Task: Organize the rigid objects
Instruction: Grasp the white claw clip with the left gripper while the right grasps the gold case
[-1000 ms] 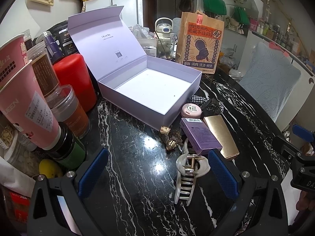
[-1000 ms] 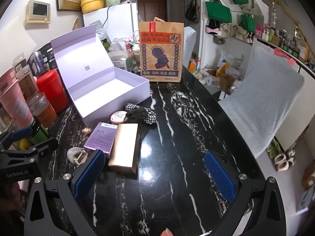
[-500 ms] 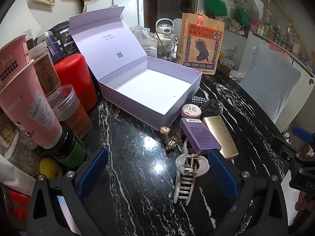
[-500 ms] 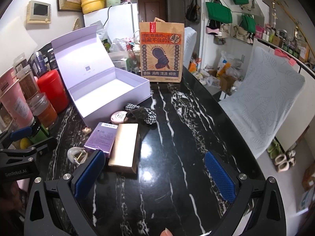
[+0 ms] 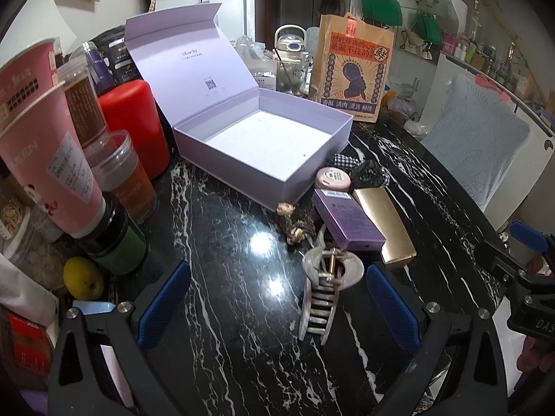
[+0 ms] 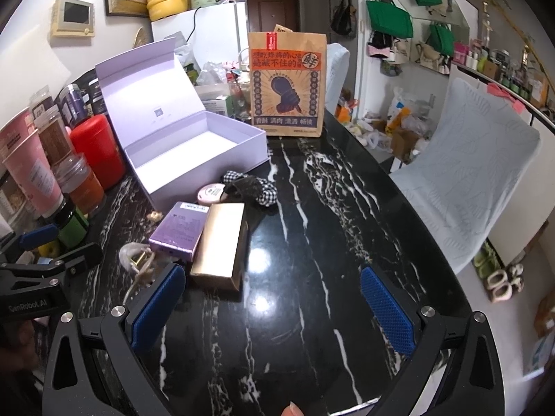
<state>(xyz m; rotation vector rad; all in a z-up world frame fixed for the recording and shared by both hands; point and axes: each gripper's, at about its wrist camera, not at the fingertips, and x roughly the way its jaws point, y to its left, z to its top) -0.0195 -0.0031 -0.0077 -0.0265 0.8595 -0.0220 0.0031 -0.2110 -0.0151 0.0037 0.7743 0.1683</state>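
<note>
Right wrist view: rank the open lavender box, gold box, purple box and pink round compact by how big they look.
1. Open lavender box, clearly largest.
2. Gold box.
3. Purple box; close to the gold one, which lies nearer the camera, so this order is unsure.
4. Pink round compact, smallest.

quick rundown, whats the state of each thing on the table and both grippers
lilac box: lid open, empty
left gripper: open, holding nothing
right gripper: open, holding nothing
hair claw: lying flat, loose on the table
purple carton: closed, lying flat
gold box: closed, lying flat
pink tin: closed
paper bag: upright
</note>
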